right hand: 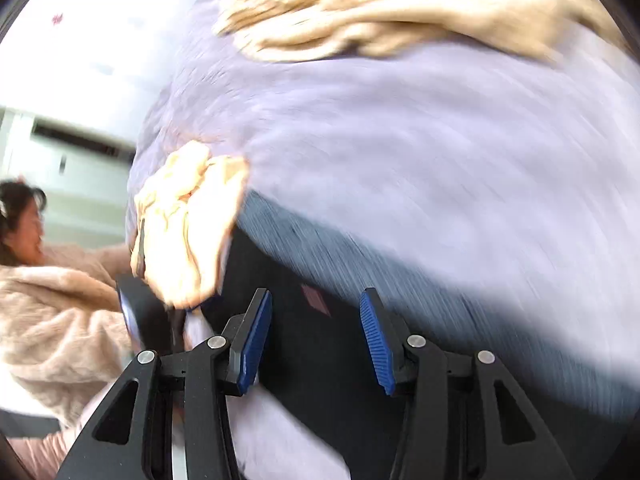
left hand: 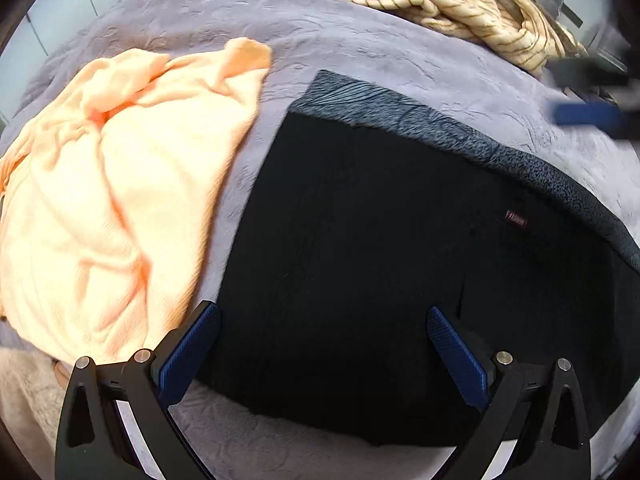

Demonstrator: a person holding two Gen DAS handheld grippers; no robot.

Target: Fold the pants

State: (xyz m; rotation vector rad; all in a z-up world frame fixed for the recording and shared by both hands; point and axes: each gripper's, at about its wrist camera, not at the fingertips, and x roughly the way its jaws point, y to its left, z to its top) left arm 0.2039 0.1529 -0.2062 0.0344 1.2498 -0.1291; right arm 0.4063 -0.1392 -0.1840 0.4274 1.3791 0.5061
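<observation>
Black pants (left hand: 380, 264) lie folded flat on the bed (left hand: 400, 52), long axis running 10 to 4 o'clock. Left gripper (left hand: 324, 344) and right gripper (right hand: 316, 336) hover over them, jaws wide, empty.

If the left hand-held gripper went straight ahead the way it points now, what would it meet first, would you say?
Most likely the black pants: they fill the space between and beyond the open left hand-held gripper, lying on the purple blanket. How far above them it hovers is unclear.
</observation>
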